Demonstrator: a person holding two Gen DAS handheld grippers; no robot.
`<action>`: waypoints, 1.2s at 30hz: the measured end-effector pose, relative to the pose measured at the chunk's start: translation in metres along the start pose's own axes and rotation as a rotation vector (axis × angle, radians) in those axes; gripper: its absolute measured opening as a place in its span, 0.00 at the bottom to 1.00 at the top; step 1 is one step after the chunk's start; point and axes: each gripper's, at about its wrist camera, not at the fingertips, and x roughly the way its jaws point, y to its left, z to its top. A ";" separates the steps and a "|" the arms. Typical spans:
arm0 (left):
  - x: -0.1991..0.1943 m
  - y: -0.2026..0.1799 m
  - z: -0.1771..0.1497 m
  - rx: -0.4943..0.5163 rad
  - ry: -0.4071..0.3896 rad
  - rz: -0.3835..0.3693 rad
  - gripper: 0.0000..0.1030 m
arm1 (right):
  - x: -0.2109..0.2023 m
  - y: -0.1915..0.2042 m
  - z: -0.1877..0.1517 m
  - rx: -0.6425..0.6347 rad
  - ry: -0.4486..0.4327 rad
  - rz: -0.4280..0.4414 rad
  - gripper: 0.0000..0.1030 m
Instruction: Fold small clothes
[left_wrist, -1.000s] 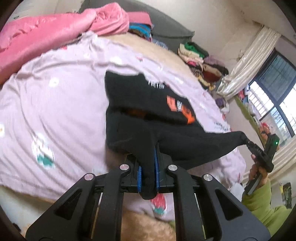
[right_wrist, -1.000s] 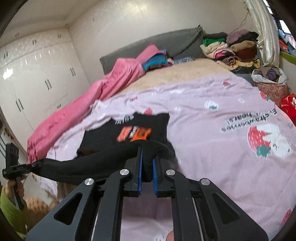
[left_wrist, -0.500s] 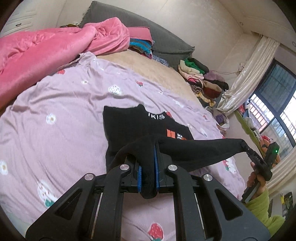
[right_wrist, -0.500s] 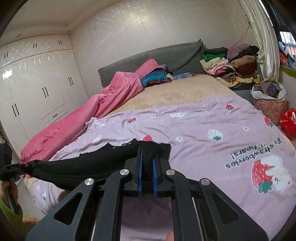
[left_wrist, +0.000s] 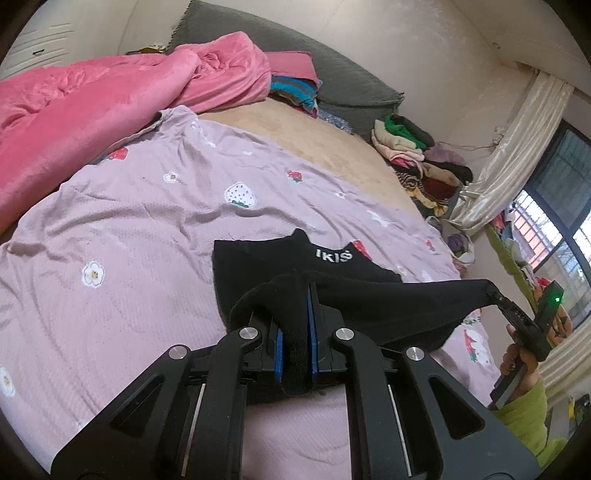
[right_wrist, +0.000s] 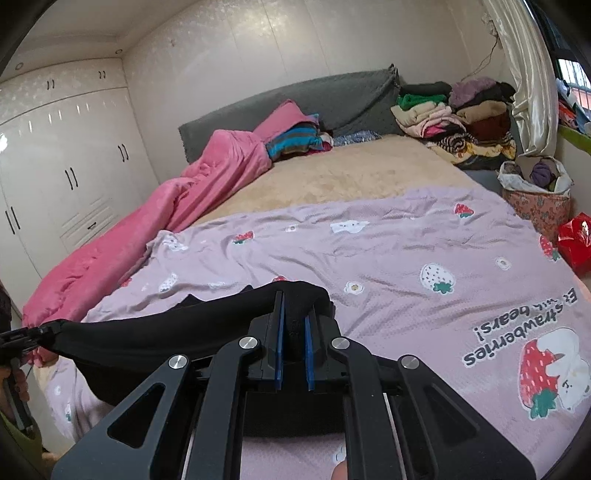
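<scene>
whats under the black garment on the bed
The black garment lies partly on the lilac strawberry-print sheet, its near edge lifted between both claws. What lies beneath its resting part is hidden by the cloth.

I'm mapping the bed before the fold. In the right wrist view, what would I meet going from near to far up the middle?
right gripper shut on the black garment → lilac strawberry sheet → beige blanket → grey headboard
</scene>
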 end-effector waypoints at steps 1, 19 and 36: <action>0.006 0.003 0.002 -0.003 0.004 0.004 0.03 | 0.006 0.000 0.000 0.002 0.009 -0.006 0.08; 0.073 0.028 0.012 0.011 0.057 0.078 0.04 | 0.085 -0.004 -0.010 -0.022 0.104 -0.102 0.08; 0.059 0.028 0.011 0.055 -0.003 0.129 0.60 | 0.099 0.014 -0.031 -0.116 0.105 -0.141 0.57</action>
